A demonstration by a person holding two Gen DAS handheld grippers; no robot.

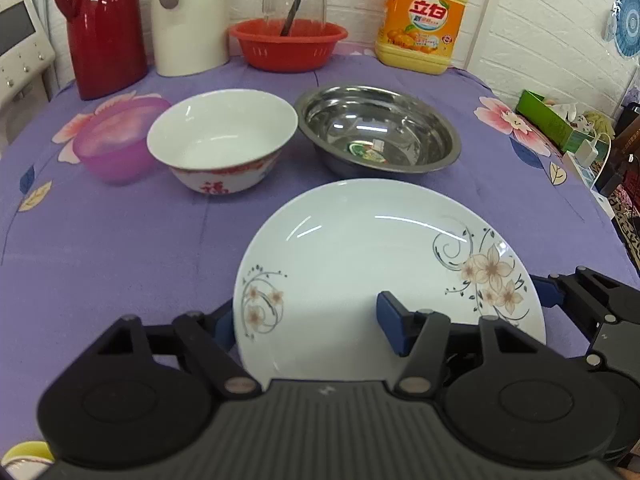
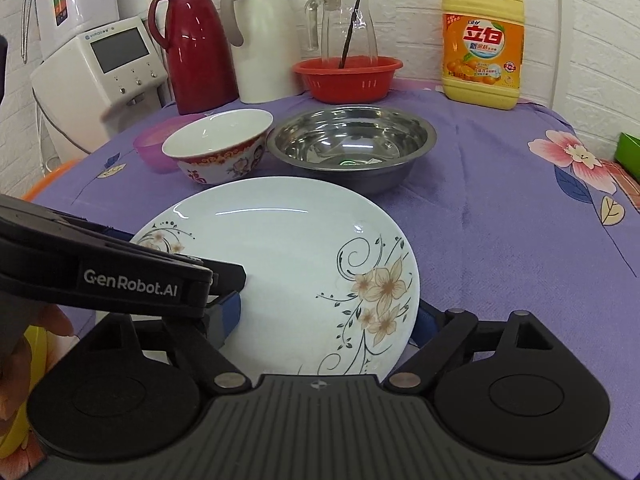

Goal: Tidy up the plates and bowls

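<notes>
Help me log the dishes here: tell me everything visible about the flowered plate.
The flowered plate is round, glossy white, ceramic-looking, with beige blossoms and dark scrolling vines at two rim spots. It looks empty and tilted, near the steel bowl. The left gripper and the right gripper each straddle its near rim; whether it touches the purple tablecloth is unclear.

Bright, even indoor light; streak glare crosses the plate and steel bowl. Fisheye bending curves and darkens the corners; both pictures look slightly soft.
</notes>
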